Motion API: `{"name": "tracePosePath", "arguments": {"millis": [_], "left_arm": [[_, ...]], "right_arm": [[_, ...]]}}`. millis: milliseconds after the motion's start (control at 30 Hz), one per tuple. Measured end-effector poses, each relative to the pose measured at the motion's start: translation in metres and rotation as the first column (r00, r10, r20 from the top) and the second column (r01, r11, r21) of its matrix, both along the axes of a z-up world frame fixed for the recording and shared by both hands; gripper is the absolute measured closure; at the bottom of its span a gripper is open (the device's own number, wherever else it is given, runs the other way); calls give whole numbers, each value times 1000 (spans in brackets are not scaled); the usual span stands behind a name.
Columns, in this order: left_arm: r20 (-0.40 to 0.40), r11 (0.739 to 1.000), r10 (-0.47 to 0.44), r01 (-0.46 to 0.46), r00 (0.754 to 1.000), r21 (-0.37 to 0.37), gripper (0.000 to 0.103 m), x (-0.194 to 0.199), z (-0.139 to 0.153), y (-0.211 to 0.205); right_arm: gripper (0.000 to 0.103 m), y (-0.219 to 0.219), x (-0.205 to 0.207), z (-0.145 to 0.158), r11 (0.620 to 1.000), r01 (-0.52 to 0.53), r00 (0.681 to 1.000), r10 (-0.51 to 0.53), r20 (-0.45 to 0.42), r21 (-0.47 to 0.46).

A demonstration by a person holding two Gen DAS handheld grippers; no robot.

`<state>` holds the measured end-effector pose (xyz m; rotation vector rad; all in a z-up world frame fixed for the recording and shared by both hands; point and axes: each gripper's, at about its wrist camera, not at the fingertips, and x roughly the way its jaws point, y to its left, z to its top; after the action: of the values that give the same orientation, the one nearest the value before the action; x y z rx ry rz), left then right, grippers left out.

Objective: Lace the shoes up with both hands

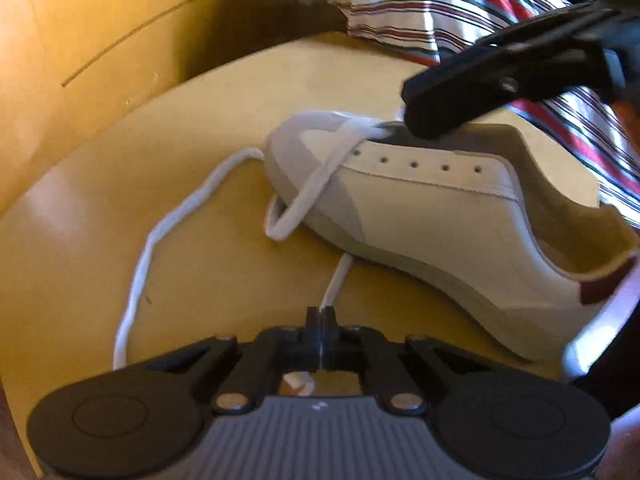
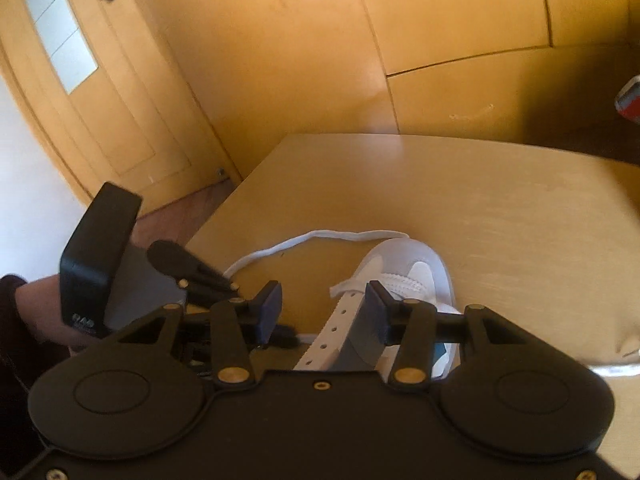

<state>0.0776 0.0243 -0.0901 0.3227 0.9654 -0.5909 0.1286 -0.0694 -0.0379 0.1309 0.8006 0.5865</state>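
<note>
On the counter (image 1: 100, 248) in my left wrist view, the shoe (image 1: 440, 216) lies with its toe pointing away to the left and its heel near the right edge. My left hand-held gripper (image 1: 320, 320) has its fingers pressed together on the lace (image 1: 336, 280), which runs from under the shoe into the jaws. More lace loops out over the counter to the left and crosses the toe. My right hand-held gripper (image 1: 424, 120) comes in from upper right, its tip at the shoe's opening by the front eyelets; from here I cannot tell its gap. Striped cloth (image 1: 420, 4) lies behind.

Over in the right wrist view, my right hand-held gripper (image 2: 324, 308) stands wide open, holding nothing, fingers either side of the shoe's (image 2: 424, 264) eyelet strip. The lace (image 2: 304, 242) curves past the toe. My left hand-held gripper (image 2: 224, 282) sits low on the left, held by a hand (image 2: 36, 304).
</note>
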Motion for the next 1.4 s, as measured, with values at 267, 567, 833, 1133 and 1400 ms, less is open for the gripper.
{"name": "tracePosePath", "arguments": {"millis": [267, 567, 833, 1133, 1400], "left_arm": [[176, 988, 151, -143, 973, -56, 103, -29, 52, 38], [263, 929, 289, -203, 920, -310, 103, -22, 103, 59], [339, 940, 175, -55, 925, -336, 103, -36, 97, 22], [305, 942, 151, -43, 941, -334, 103, -36, 89, 14], [363, 943, 171, -45, 916, -329, 103, -42, 96, 16]], "right_arm": [[56, -13, -7, -1, 992, 28, 999, -25, -27, 125], [56, -9, -14, -12, 933, 57, 994, -19, -112, 354], [62, -21, -13, -31, 754, 215, 965, -67, -253, 621], [79, -32, -22, -17, 713, 213, 976, -116, -186, 668], [78, -32, -13, -25, 745, 245, 965, -125, -231, 620]]}}
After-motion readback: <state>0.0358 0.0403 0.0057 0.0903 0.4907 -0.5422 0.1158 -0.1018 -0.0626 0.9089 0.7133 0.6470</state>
